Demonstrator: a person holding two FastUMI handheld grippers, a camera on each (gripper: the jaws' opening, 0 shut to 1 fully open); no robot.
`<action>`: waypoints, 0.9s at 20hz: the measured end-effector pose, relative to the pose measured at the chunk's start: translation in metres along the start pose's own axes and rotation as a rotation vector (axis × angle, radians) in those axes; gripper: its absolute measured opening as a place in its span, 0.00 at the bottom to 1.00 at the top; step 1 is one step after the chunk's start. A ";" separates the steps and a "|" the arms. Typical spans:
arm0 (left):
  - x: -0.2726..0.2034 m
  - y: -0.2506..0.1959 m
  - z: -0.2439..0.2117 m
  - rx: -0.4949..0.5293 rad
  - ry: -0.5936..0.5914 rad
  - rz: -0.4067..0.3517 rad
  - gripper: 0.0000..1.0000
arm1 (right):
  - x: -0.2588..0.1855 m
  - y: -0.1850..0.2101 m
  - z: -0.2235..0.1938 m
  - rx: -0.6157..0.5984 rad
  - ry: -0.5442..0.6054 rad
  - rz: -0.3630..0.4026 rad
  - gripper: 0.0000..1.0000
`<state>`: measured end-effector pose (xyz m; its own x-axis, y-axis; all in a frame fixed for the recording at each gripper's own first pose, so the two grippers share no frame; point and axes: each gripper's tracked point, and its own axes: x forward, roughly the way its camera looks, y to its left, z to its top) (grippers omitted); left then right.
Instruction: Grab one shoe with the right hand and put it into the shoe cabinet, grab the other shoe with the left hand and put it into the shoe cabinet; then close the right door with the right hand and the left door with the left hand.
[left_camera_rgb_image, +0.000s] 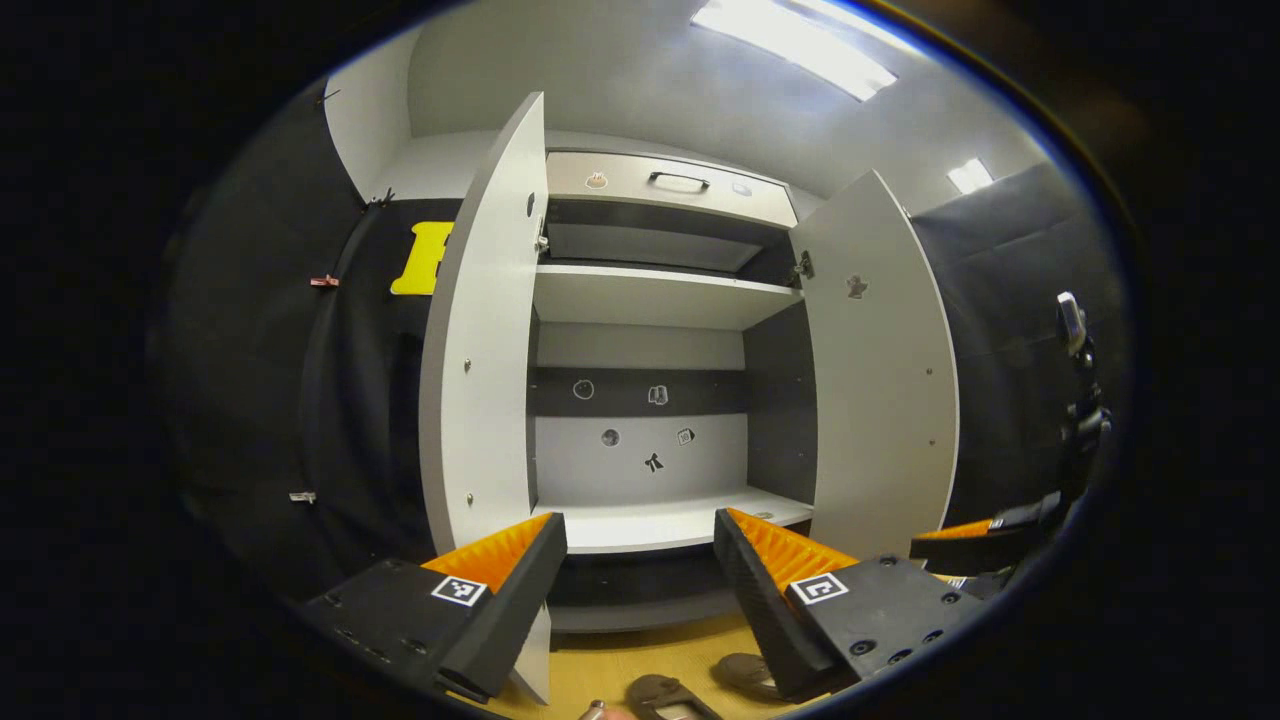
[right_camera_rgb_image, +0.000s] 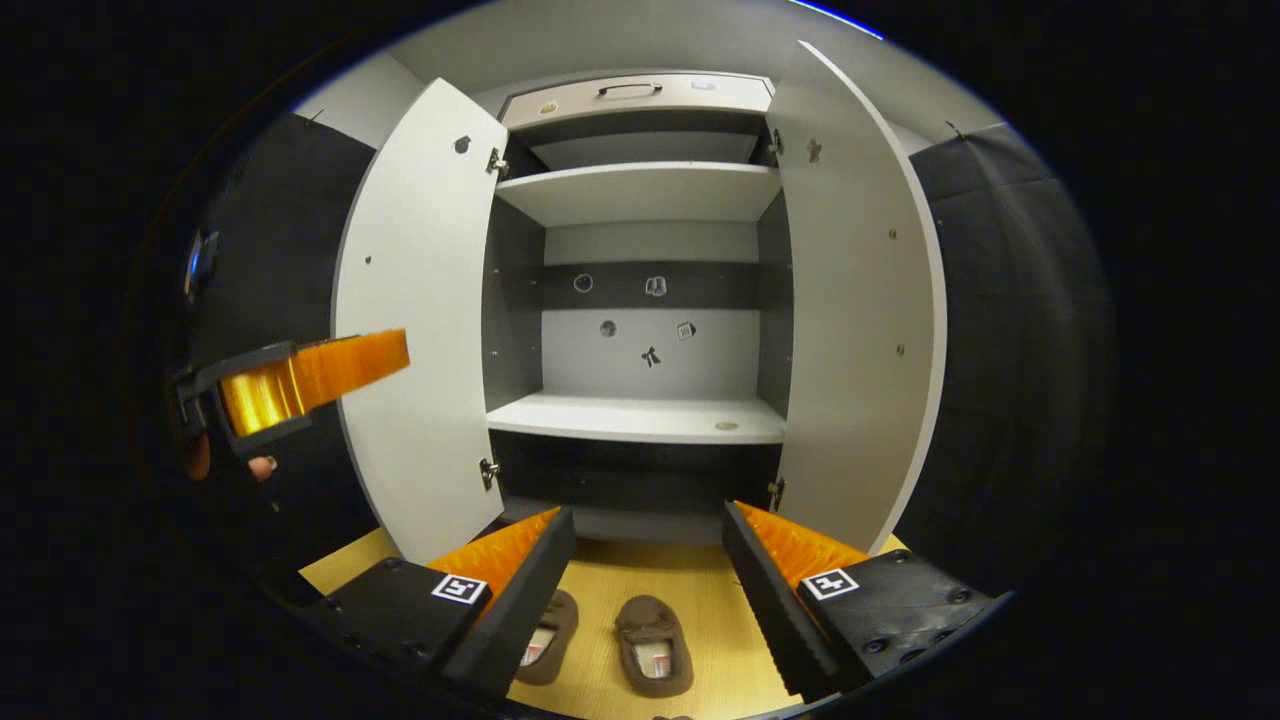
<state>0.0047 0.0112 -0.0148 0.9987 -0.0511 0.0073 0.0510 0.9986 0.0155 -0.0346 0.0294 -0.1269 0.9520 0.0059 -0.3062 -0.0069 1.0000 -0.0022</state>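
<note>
The shoe cabinet (right_camera_rgb_image: 640, 300) stands straight ahead in the right gripper view, against the booth wall, with its left door (right_camera_rgb_image: 415, 320) and right door (right_camera_rgb_image: 850, 300) both swung outward. Inside, an upper shelf (right_camera_rgb_image: 640, 190) sits above a lower shelf (right_camera_rgb_image: 640, 418); over both, at the top, is a drawer (right_camera_rgb_image: 635, 92) with a handle. On the floor (right_camera_rgb_image: 640, 565) before the cabinet lie two shoes side by side — the left shoe (right_camera_rgb_image: 545, 638) just beside the right shoe (right_camera_rgb_image: 655, 645), apart from each other. The right gripper (right_camera_rgb_image: 648, 560) hangs above them, fingers spread either side of the pair. The left gripper (right_camera_rgb_image: 300, 380) is off to the left, in front of the left door — in its own view the left gripper (left_camera_rgb_image: 640, 565) faces the lower shelf, fingers spread
</note>
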 end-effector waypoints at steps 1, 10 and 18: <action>0.003 0.002 -0.001 -0.004 -0.005 0.004 0.94 | 0.003 0.002 -0.017 0.003 0.036 0.008 0.98; 0.018 0.019 -0.035 -0.007 0.021 0.059 0.94 | 0.023 0.018 -0.162 0.042 0.338 0.091 0.99; 0.030 0.016 -0.081 0.011 0.073 0.065 0.94 | 0.048 0.017 -0.249 0.053 0.462 0.121 0.99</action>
<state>0.0365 0.0271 -0.0952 0.9978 0.0153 -0.0647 -0.0135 0.9995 0.0280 -0.0655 0.0452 -0.3781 0.7095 0.1320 -0.6922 -0.0827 0.9911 0.1043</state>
